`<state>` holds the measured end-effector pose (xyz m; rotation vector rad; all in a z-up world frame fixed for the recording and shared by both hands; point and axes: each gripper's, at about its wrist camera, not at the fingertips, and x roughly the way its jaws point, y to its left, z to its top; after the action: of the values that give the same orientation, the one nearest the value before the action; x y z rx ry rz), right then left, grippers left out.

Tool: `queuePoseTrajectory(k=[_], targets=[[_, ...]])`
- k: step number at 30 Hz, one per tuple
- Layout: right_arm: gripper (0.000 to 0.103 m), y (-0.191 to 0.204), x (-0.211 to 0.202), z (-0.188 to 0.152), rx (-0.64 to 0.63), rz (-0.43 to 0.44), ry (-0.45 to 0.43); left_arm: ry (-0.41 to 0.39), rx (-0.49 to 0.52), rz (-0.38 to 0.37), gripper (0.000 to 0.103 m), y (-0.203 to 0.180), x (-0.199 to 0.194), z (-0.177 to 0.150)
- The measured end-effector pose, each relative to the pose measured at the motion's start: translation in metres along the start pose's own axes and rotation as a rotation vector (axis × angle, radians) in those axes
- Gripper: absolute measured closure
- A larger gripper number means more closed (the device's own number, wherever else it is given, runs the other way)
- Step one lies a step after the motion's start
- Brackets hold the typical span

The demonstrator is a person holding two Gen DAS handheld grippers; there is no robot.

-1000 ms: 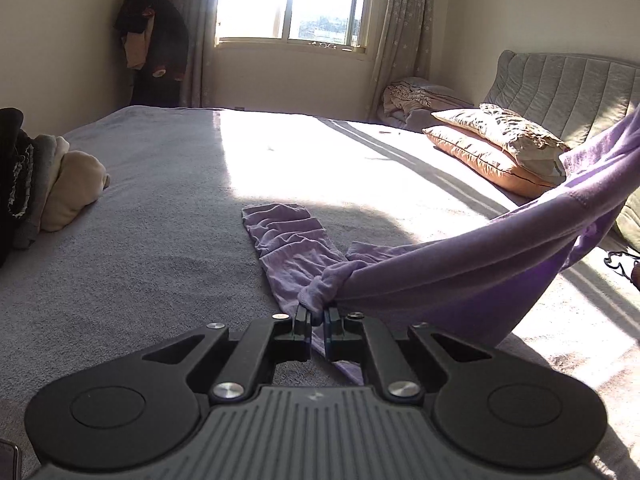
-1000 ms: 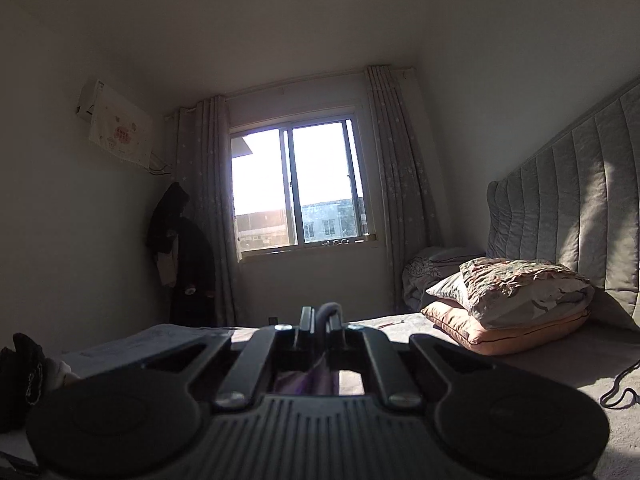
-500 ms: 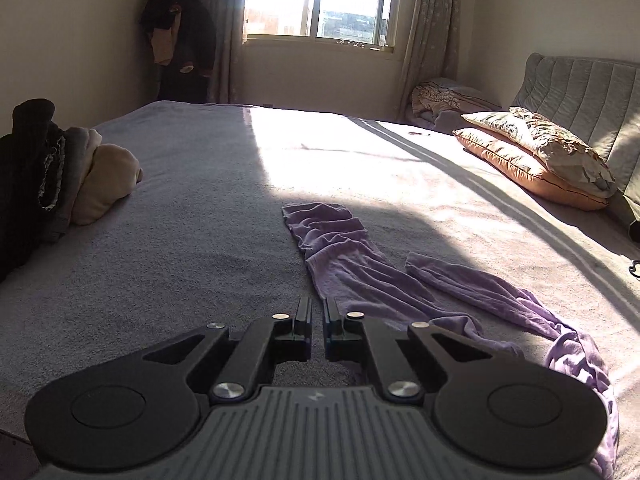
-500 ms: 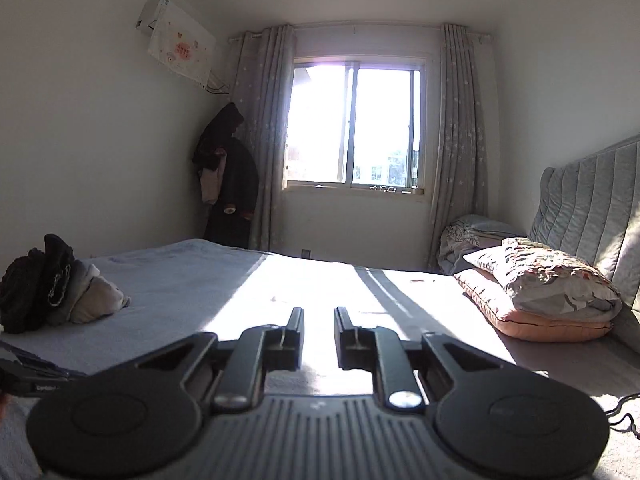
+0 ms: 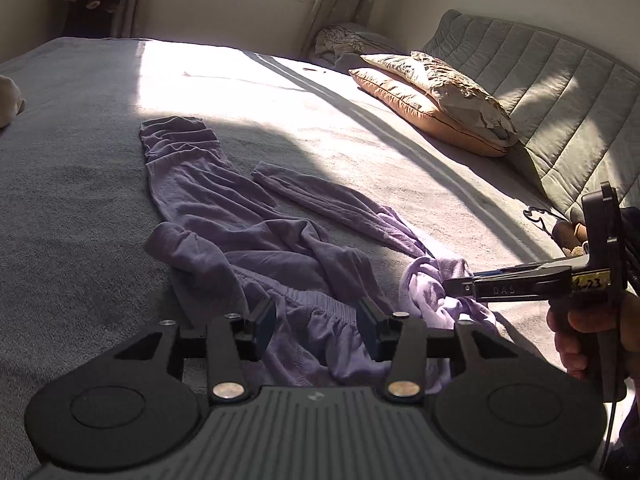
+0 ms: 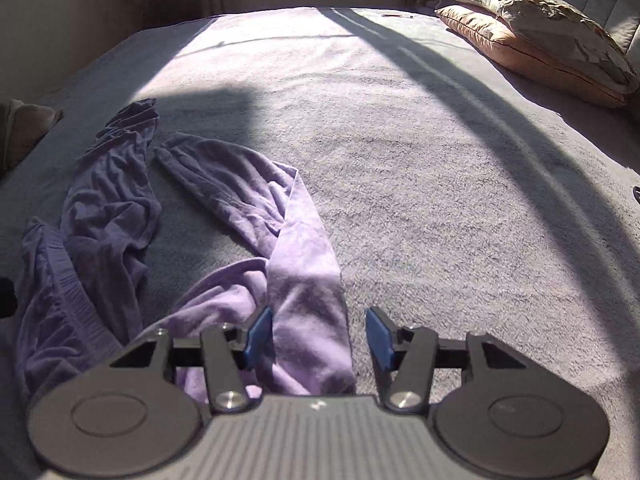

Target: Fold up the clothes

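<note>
Purple trousers [image 5: 208, 208] lie crumpled on the grey bed cover [image 5: 80, 200], both legs stretching away toward the window. My left gripper [image 5: 316, 320] hovers just over the gathered waistband; its jaws are opening, and the cloth lies below them without either pad pressing it. In the right wrist view the trousers [image 6: 108, 208] spread to the left, and a sunlit fold runs under my right gripper [image 6: 319, 330]. Its jaws are opening too, the pads apart from the cloth. The left wrist view shows the right gripper [image 5: 452, 286] at the bunched lighter cloth.
Two pillows [image 5: 436, 92] lean by the padded headboard [image 5: 560, 92] at the right, and show in the right wrist view as pillows [image 6: 540, 28]. A dark cable [image 5: 536, 216] lies near the headboard. A hand [image 5: 576, 328] holds the right gripper. Folded clothes [image 6: 24, 128] sit at the left.
Both grippers let go of the purple trousers, which dropped from being held up onto the bed. Both grippers tipped downward toward the cloth and their jaws opened.
</note>
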<state>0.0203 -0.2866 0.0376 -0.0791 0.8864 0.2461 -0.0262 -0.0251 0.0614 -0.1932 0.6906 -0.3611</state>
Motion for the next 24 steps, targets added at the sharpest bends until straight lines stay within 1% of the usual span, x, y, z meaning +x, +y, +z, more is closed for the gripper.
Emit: queuePoseTrajectory(k=[2, 4, 5, 7, 9, 11, 12, 13, 14, 15, 16, 17, 18, 20, 22, 23, 24], targets=[[0.082, 0.007, -0.006, 0.002, -0.014, 0.033, -0.024, 0.016, 0.011, -0.048, 0.048, -0.011, 0.003, -0.005], [0.084, 0.009, -0.013, 0.004, -0.003, 0.054, -0.064, 0.026, 0.028, -0.092, 0.047, -0.025, 0.008, -0.011], [0.086, 0.009, -0.016, 0.005, 0.003, 0.049, -0.081, 0.027, 0.053, -0.092, 0.047, -0.033, 0.011, -0.014], [0.087, 0.006, -0.021, 0.009, 0.031, 0.023, -0.12, 0.03, 0.106, -0.089, 0.046, -0.049, 0.017, -0.019], [0.088, -0.003, -0.026, 0.012, 0.079, -0.003, -0.156, 0.03, 0.153, -0.071, 0.044, -0.063, 0.024, -0.023], [0.088, -0.01, -0.028, 0.014, 0.113, -0.015, -0.167, 0.042, 0.188, -0.041, 0.044, -0.071, 0.035, -0.028], [0.087, -0.014, -0.028, 0.014, 0.124, -0.024, -0.161, 0.05, 0.203, -0.019, 0.048, -0.074, 0.041, -0.031], [0.086, -0.016, -0.026, 0.013, 0.129, -0.038, -0.149, 0.068, 0.213, 0.019, 0.055, -0.074, 0.047, -0.033], [0.075, -0.019, -0.022, 0.012, 0.127, -0.047, -0.128, 0.078, 0.216, 0.058, 0.069, -0.07, 0.05, -0.036], [0.06, -0.021, -0.018, 0.011, 0.124, -0.055, -0.105, 0.072, 0.21, 0.06, 0.075, -0.067, 0.049, -0.036], [0.055, -0.024, -0.013, 0.009, 0.126, -0.05, -0.088, 0.069, 0.197, 0.054, 0.079, -0.063, 0.046, -0.035], [0.054, -0.028, -0.009, 0.008, 0.14, -0.036, -0.071, 0.065, 0.184, 0.048, 0.086, -0.058, 0.042, -0.034], [0.054, -0.031, -0.005, 0.008, 0.155, -0.021, -0.055, 0.059, 0.173, 0.05, 0.088, -0.056, 0.037, -0.032], [0.054, -0.032, -0.001, 0.008, 0.186, 0.016, -0.051, 0.03, 0.165, 0.06, 0.089, -0.047, 0.025, -0.03], [0.054, -0.023, 0.003, 0.009, 0.155, 0.065, -0.045, -0.003, 0.16, 0.075, 0.09, -0.036, 0.012, -0.026], [0.059, -0.017, 0.004, 0.009, 0.127, 0.082, -0.04, -0.02, 0.156, 0.082, 0.09, -0.03, 0.005, -0.024], [0.072, -0.008, 0.006, 0.009, 0.082, 0.095, -0.033, -0.037, 0.141, 0.084, 0.09, -0.025, -0.002, -0.021]])
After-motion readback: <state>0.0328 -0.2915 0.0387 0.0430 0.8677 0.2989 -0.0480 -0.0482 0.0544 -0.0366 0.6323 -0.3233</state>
